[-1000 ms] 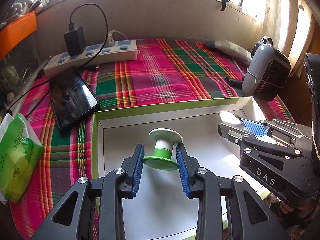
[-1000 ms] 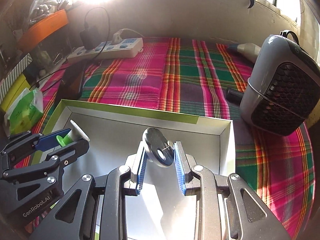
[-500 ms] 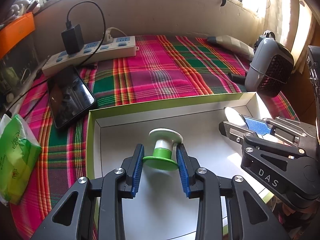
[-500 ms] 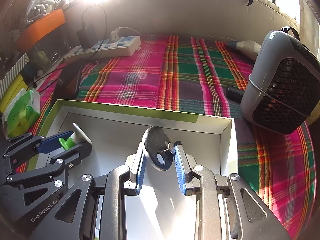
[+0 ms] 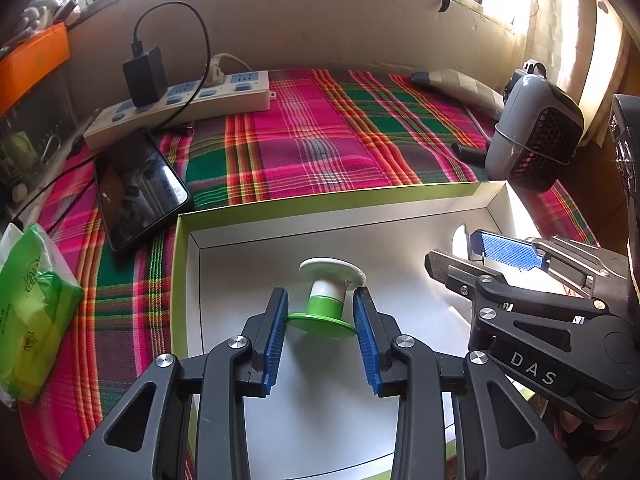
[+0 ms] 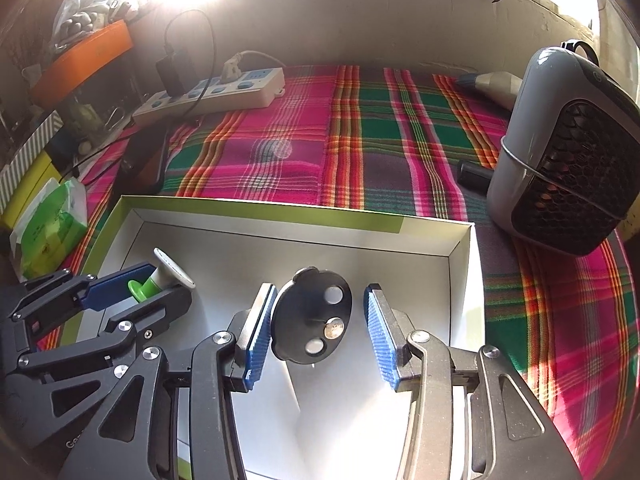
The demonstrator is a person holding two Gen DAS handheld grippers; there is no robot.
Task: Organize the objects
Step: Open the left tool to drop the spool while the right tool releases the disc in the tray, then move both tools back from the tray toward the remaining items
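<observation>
Underneath, a plaid cloth (image 5: 320, 152) carries a shallow box (image 5: 280, 208) with green rims. Inside it, the right gripper (image 6: 320, 320), lettered "DAS", has just been opening; its jaws stand apart, the left pad touching a black disc (image 6: 312, 316) tilted on edge, flat face toward the camera. The left gripper (image 5: 320, 316) clasps a green-and-white spool (image 5: 328, 300) by its green flange, axis tilted up and away. "GenRobot" shows partly on its body.
</observation>
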